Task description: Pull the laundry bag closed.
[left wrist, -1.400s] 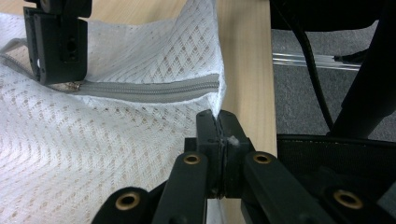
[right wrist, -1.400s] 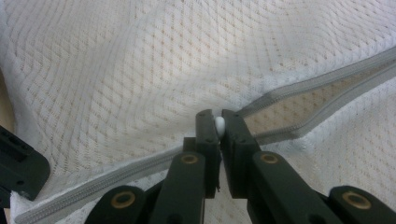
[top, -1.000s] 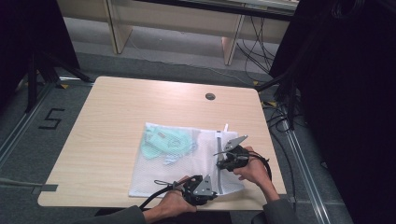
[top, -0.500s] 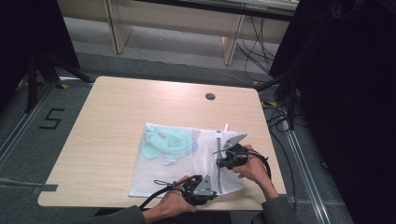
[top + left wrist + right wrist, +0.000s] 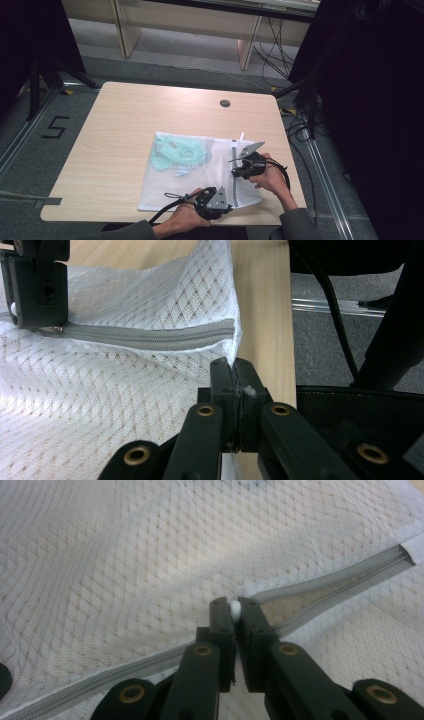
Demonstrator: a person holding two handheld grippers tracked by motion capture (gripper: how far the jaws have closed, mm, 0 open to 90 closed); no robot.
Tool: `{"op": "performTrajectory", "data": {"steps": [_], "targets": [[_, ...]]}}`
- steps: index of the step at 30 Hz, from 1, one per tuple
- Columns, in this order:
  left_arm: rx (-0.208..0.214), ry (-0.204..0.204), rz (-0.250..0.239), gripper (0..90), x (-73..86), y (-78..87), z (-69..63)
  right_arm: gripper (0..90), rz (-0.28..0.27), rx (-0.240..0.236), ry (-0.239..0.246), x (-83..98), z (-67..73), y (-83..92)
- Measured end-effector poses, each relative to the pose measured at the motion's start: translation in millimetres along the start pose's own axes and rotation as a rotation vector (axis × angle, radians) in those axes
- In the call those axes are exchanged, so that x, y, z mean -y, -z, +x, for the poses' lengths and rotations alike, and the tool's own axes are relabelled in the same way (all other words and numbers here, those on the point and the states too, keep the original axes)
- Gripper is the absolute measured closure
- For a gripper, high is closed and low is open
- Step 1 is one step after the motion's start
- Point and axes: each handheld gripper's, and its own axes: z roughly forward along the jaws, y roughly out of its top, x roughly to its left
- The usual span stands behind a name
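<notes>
1. I am working the zipper [image 5: 235, 172] of a white mesh laundry bag [image 5: 170, 190], which is lying flat on the near right part of the wooden table [image 5: 125, 120], a mint-green garment [image 5: 180, 152] inside it.
2. My left gripper [image 5: 234, 371] is clenched on the bag's corner fabric at the zipper's end, anchoring it.
3. My right gripper [image 5: 235, 611] is pinching the white zipper pull [image 5: 234, 611]; beyond it the teeth are lying parted.
4. Judging from this, I am partway through the zipping step; next calls for drawing the pull steadily along the track while my left is holding the corner taut.
</notes>
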Motion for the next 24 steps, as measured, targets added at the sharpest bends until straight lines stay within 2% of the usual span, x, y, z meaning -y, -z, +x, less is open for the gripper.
{"op": "performTrajectory", "data": {"steps": [3, 4, 6, 7, 9, 11, 12, 16, 17, 20, 24], "targets": [[0.009, 0.005, -0.001, 88.9, -0.4, 0.5, 1.1, 86.5, -0.007, 0.001, 0.004, -1.3, -0.5, 0.3], [0.009, 0.019, 0.001, 89.0, -0.2, 0.8, 2.4, 86.5, -0.007, 0.001, -0.007, -1.6, 0.2, 0.5], [0.009, 0.047, -0.011, 89.0, -0.7, 1.5, 2.9, 86.5, -0.008, 0.005, 0.000, -1.8, -1.7, 0.1], [0.007, 0.048, -0.016, 89.0, -0.7, 1.3, 2.0, 86.5, -0.020, -0.002, -0.006, -1.3, -2.2, -1.2], [0.012, 0.038, -0.005, 89.0, -0.5, 1.9, 2.5, 86.5, -0.008, 0.000, -0.017, -1.6, -2.6, -0.2], [0.012, 0.026, -0.001, 89.0, -0.4, 1.9, 2.2, 86.5, -0.008, 0.003, -0.002, -2.3, -3.9, -1.4], [0.011, 0.026, -0.002, 89.0, -0.5, 1.8, 1.8, 86.5, -0.010, 0.005, 0.006, -2.7, -5.4, -1.7], [0.010, 0.024, -0.003, 89.0, -1.0, 1.9, 2.0, 86.5, -0.003, 0.002, -0.017, -3.0, -6.6, -2.0], [0.010, 0.018, -0.003, 89.0, -1.1, 1.9, 2.3, 86.5, -0.006, 0.006, -0.003, -3.2, -8.2, -2.4], [0.009, 0.021, -0.005, 89.0, -0.2, 1.2, 0.8, 86.5, -0.007, 0.015, -0.031, -4.1, -8.0, -2.2], [0.011, 0.025, -0.005, 89.0, -0.4, 1.0, 1.3, 86.5, -0.026, 0.023, -0.032, -4.0, -11.2, -4.5]]}}
